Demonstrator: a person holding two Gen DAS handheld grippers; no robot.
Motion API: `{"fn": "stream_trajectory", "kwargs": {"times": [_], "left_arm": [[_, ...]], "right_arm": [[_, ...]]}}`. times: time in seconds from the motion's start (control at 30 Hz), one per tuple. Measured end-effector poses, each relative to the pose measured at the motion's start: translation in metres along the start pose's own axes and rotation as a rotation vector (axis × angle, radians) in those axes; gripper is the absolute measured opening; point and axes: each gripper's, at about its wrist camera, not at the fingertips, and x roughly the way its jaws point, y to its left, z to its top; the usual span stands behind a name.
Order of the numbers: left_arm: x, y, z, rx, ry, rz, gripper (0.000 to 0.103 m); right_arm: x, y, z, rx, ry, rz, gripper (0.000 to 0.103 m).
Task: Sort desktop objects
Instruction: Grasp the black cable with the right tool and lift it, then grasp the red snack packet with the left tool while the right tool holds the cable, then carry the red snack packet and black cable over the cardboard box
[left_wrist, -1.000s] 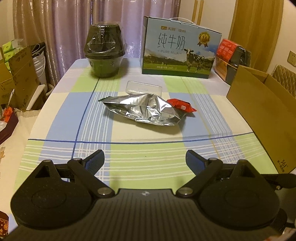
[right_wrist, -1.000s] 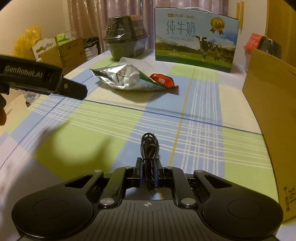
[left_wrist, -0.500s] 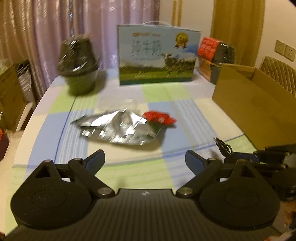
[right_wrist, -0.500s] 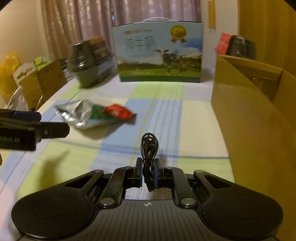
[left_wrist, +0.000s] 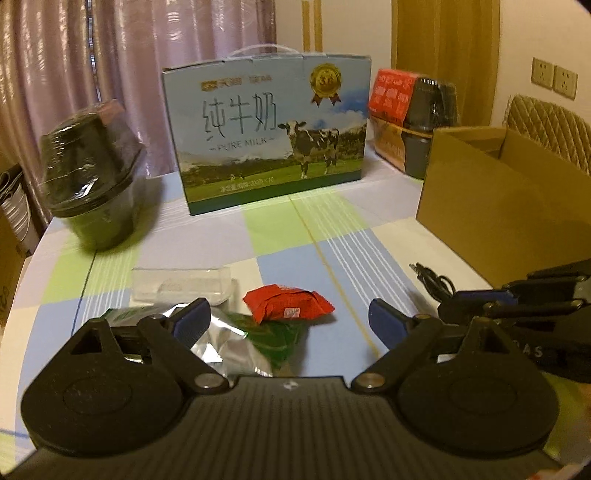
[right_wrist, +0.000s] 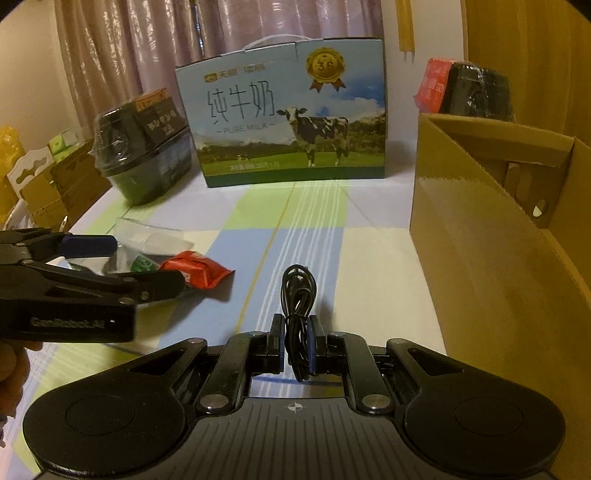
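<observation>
Item: coiled black cable, clamped in the right gripper, jaws clenched on its middle, loop standing up and forward past the fingertips. Destination, by judgement: the open cardboard box on the right side of the table; its near wall stands just to the right of the gripper and rises above the cable, so the carry needs a lift and a swing to the right before release. Item: red snack packet, lying flat on the checked cloth, long axis running across the left gripper's line, ahead of and between its fingertips. Left gripper: jaws wide and closing, nothing yet pressed between them. Item: silver foil bag, partly under the left finger, touching the red packet's near edge; a close here may catch both. Item: clear plastic tray, just beyond the foil. The left hand is the nearer to all three; the right is nearer the box.
</observation>
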Motion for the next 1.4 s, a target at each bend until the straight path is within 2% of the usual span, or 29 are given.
{"fn": "stream_trajectory", "kwargs": {"times": [0.27, 0.5, 0.63, 0.67, 0.7, 0.87, 0.97, 1.13, 1.27, 1.4], "left_arm": [[0.037, -0.010, 0.011, 0.036, 0.045, 0.004, 0.081], [0.067, -0.023, 0.016, 0.085, 0.132, 0.041, 0.078], [0.079, -0.022, 0.016, 0.065, 0.187, 0.070, 0.072], [0.082, -0.021, 0.016, 0.055, 0.197, 0.070, 0.067], [0.084, -0.021, 0.017, 0.049, 0.205, 0.072, 0.061], [0.086, -0.022, 0.017, 0.047, 0.217, 0.082, 0.051], [0.082, -0.025, 0.016, 0.061, 0.212, 0.078, 0.045], [0.060, -0.035, 0.005, 0.065, 0.194, 0.047, 0.043], [0.026, -0.043, -0.014, 0.079, 0.183, 0.024, 0.043], [-0.015, -0.047, -0.039, 0.046, 0.183, 0.001, 0.042]], "right_arm": [[0.011, -0.007, -0.004, 0.022, 0.008, -0.005, 0.008], [0.016, -0.011, -0.007, 0.028, 0.016, -0.007, 0.008], [0.015, -0.011, -0.007, 0.018, 0.013, -0.006, 0.008], [0.015, -0.011, -0.008, 0.018, 0.012, -0.006, 0.008], [0.015, -0.012, -0.008, 0.019, 0.011, -0.006, 0.008], [0.013, -0.012, -0.009, 0.020, 0.012, -0.001, 0.008], [0.009, -0.012, -0.011, 0.019, 0.017, 0.001, 0.008], [-0.007, -0.010, -0.017, 0.013, 0.028, 0.005, 0.008], [-0.028, -0.004, -0.029, 0.004, 0.043, 0.013, 0.008], [-0.055, 0.004, -0.048, 0.005, 0.066, 0.030, 0.008]]}}
